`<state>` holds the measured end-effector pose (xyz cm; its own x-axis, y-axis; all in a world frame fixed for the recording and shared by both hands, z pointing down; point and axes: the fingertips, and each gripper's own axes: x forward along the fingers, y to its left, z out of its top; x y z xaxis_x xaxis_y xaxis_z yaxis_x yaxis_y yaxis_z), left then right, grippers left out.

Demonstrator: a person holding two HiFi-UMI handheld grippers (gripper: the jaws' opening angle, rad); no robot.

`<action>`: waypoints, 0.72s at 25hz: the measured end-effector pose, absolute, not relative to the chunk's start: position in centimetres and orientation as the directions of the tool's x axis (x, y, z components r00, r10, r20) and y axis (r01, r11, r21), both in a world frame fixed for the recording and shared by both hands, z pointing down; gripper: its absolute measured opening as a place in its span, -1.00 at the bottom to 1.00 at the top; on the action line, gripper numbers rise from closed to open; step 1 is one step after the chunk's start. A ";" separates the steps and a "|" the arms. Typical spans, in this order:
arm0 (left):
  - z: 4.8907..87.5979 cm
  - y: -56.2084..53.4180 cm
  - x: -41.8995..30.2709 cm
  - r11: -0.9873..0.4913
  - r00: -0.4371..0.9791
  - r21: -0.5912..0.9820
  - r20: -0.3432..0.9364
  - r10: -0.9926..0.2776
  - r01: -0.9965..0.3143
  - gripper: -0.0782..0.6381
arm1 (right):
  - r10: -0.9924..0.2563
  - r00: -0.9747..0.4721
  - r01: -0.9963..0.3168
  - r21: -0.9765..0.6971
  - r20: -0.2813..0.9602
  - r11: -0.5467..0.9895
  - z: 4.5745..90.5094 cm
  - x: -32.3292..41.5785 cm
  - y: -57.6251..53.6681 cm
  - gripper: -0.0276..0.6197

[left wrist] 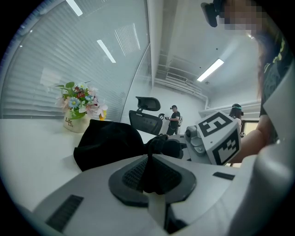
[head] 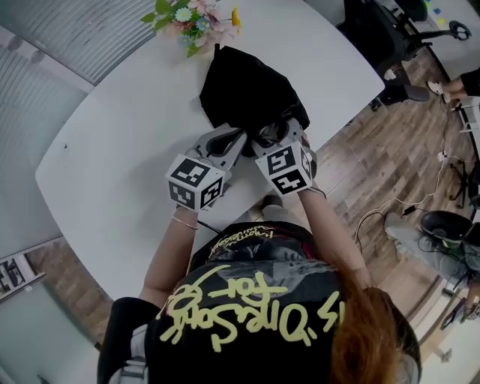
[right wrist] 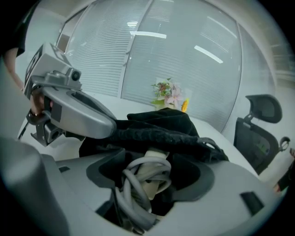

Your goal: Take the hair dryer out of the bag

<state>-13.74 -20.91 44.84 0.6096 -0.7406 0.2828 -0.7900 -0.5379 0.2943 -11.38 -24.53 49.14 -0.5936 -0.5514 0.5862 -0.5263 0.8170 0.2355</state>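
A black cloth bag (head: 247, 90) lies on the white table (head: 112, 150), its mouth toward me. My left gripper (head: 238, 141) is at the mouth's left side. In the left gripper view its jaws (left wrist: 152, 175) are shut on a fold of the bag's black rim (left wrist: 108, 143). My right gripper (head: 271, 135) reaches into the mouth beside it. In the right gripper view a cream hair dryer handle (right wrist: 152, 173), wrapped in grey cord (right wrist: 131, 191), sits clamped between the right gripper's jaws (right wrist: 147, 184), just below the bag's edge (right wrist: 161, 122). The rest of the dryer is hidden.
A small pot of flowers (head: 196, 21) stands just behind the bag at the table's far edge. Black office chairs (head: 390, 37) stand to the right, and cables (head: 405, 206) run over the wooden floor there. A person (left wrist: 174, 119) stands in the far background.
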 end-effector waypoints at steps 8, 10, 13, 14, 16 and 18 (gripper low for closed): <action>44.6 -20.7 -13.6 -0.525 0.591 0.276 0.297 -0.750 -0.805 -0.73 | -0.454 -0.634 -0.539 0.062 0.626 0.840 49.8 -11.4 -24.8 0.02; 44.5 -20.7 -13.6 -0.516 0.580 0.270 0.301 -0.757 -0.813 -0.73 | -0.442 -0.644 -0.544 0.032 0.624 0.838 49.7 -11.3 -24.8 0.00; 44.4 -20.8 -13.7 -0.499 0.562 0.265 0.304 -0.769 -0.825 -0.73 | -0.417 -0.667 -0.538 -0.012 0.618 0.843 49.6 -11.0 -24.8 -0.02; 44.3 -21.0 -13.8 -0.486 0.553 0.270 0.304 -0.776 -0.831 -0.73 | -0.412 -0.674 -0.532 -0.016 0.613 0.847 49.6 -11.0 -24.8 -0.02; 44.2 -21.4 -14.2 -0.451 0.527 0.287 0.302 -0.794 -0.845 -0.73 | -0.398 -0.688 -0.514 -0.019 0.607 0.858 49.5 -10.9 -24.8 -0.02; 44.0 -21.8 -14.4 -0.424 0.506 0.298 0.301 -0.809 -0.855 -0.73 | -0.384 -0.702 -0.494 -0.022 0.600 0.869 49.4 -10.6 -24.8 -0.03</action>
<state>-14.45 -21.78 44.01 0.5057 -0.8086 0.3006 -0.8552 -0.4239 0.2982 -10.61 -24.78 49.40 -0.7020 -0.3841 0.5997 -0.4944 0.8689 -0.0222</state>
